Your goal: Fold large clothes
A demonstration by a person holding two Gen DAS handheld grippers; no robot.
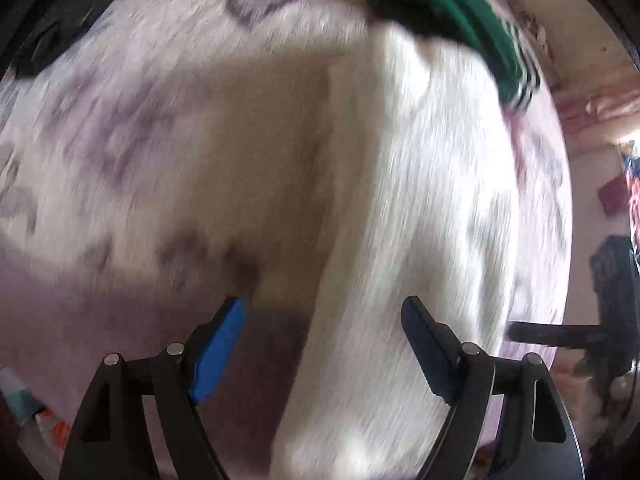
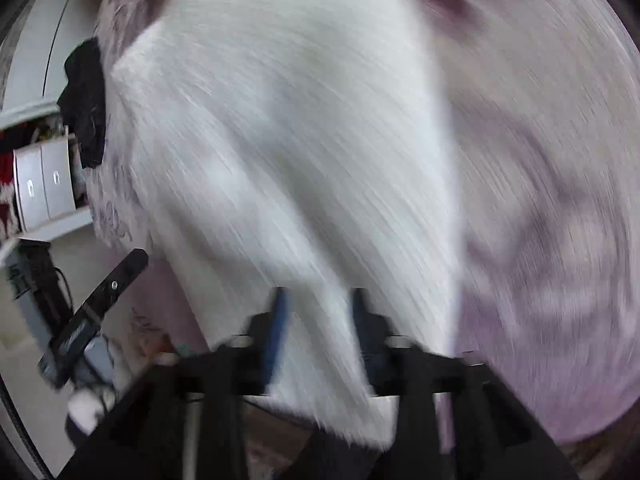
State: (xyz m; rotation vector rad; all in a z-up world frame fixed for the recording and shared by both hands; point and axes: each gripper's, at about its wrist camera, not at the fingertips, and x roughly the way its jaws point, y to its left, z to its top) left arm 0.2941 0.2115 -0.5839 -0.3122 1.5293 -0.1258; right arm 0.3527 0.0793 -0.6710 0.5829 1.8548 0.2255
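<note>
A large white garment [image 1: 400, 200] lies spread over a lilac patterned bedsheet [image 1: 100, 140], with a folded edge running down its middle. My left gripper [image 1: 324, 310] hovers over the garment's near end, its jaws wide open and nothing between them. In the right wrist view the same white garment [image 2: 280, 140] fills the middle, much blurred. My right gripper [image 2: 319, 300] is low over it with the jaws apart. A strip of the white cloth runs between the fingers and over the gripper's body; the pads do not seem to press on it.
A green garment with white stripes [image 1: 440, 12] lies at the far end of the bed. A black garment [image 2: 86, 108] lies at the sheet's left edge. White drawers [image 2: 44, 184] stand beyond the bed. The other gripper's black finger [image 2: 114, 284] shows at left.
</note>
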